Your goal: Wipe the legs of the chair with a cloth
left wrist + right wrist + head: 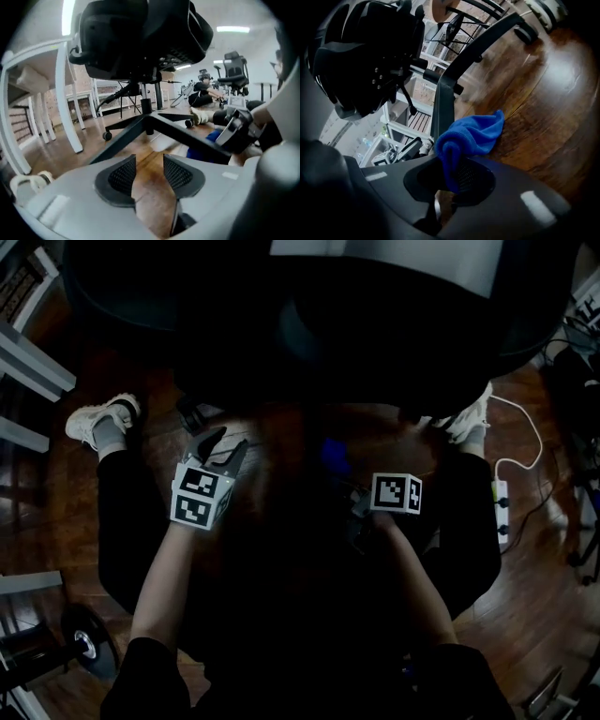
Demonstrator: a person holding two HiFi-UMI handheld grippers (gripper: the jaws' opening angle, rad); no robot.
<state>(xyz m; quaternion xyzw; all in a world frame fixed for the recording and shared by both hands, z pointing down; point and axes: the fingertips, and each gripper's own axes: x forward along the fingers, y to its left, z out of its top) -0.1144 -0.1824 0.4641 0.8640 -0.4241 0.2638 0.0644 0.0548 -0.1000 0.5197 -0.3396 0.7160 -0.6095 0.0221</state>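
A black office chair (375,324) stands in front of me, and its star base (154,123) spreads over the wooden floor. My left gripper (149,174) is open with only bare floor between its pads; it points at the base from a short way off. It shows at the left of the head view (217,448). My right gripper (452,180) is shut on a blue cloth (471,136), which bulges out ahead of the jaws beside a dark chair leg (443,105). Whether cloth and leg touch I cannot tell. The cloth (206,145) and right gripper (236,129) also appear in the left gripper view.
White desk legs (65,93) rise at the left. A white power strip (500,502) with its cable lies on the floor at the right. The person's shoes (103,418) flank the chair base. A weight plate (84,643) sits at lower left. Another chair (234,70) stands far back.
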